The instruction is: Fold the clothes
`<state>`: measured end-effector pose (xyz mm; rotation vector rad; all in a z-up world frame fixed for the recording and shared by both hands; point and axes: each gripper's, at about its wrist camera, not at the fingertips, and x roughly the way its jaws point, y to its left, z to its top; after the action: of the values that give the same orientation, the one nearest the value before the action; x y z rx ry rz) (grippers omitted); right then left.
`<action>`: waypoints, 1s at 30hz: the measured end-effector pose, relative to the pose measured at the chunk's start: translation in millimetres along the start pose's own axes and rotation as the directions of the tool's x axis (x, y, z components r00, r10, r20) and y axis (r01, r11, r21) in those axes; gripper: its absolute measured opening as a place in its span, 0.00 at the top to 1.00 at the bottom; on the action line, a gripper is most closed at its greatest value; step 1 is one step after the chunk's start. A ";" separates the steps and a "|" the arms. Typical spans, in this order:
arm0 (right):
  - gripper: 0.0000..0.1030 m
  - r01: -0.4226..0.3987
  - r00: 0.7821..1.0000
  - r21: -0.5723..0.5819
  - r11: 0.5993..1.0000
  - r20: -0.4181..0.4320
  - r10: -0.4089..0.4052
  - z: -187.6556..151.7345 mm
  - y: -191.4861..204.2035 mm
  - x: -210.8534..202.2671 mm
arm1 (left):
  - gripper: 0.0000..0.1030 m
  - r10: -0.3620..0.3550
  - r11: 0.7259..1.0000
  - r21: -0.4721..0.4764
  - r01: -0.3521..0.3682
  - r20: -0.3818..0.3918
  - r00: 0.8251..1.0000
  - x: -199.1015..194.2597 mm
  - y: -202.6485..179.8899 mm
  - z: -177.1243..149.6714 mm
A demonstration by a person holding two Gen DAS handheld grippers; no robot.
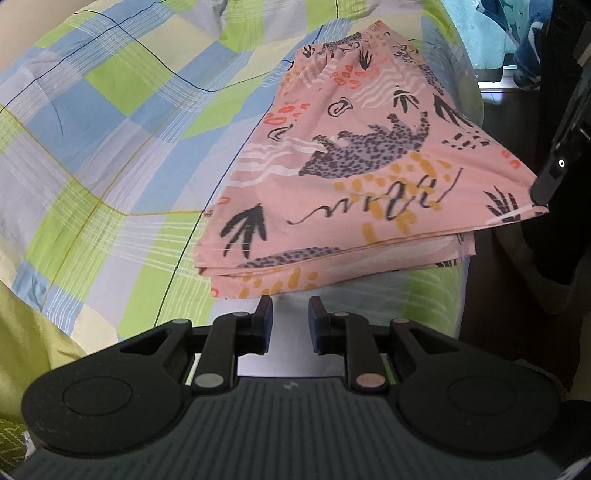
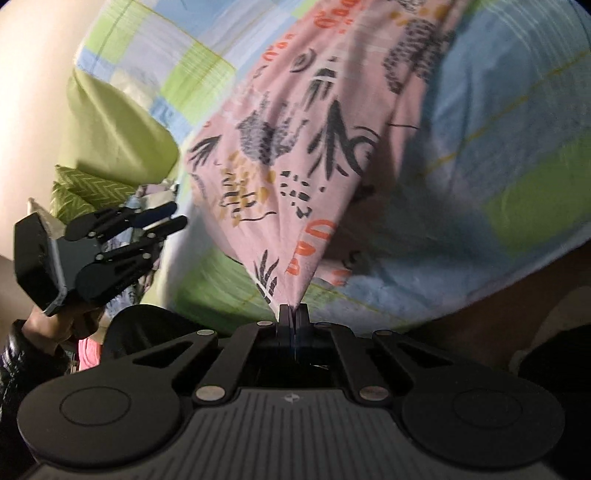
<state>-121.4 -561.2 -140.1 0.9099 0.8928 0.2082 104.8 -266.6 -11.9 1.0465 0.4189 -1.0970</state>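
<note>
A pink garment [image 1: 351, 162] printed with leopards, leaves and script lies folded in layers on a checked bedsheet [image 1: 110, 122]. My left gripper [image 1: 290, 310] hovers open just before the garment's near edge, nothing between its fingers. At the far right of the left wrist view my right gripper [image 1: 539, 199] pinches the garment's right corner and lifts it. In the right wrist view my right gripper [image 2: 293, 312] is shut on that corner of the pink garment [image 2: 295, 147], which stretches away from the jaws. My left gripper [image 2: 168, 218] shows at the left, open, held by a hand [image 2: 48, 325].
The blue, green and white checked bedsheet [image 2: 498, 129] covers the bed. A green pillow [image 2: 110, 140] lies at the left in the right wrist view. The bed's right edge [image 1: 465, 280] drops to a dark floor. Blue patterned fabric [image 1: 517, 29] hangs at the far right.
</note>
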 end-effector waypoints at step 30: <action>0.76 0.227 0.971 -0.411 0.883 0.024 -0.238 16.8 86.3 8.0 | 0.99 -0.027 0.964 -0.258 0.069 0.164 0.986 44.3 85.0 -5.6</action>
<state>-86.8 -513.5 -74.4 0.4029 0.9299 0.1916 199.8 -279.1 -6.2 0.7124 0.4495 -1.1249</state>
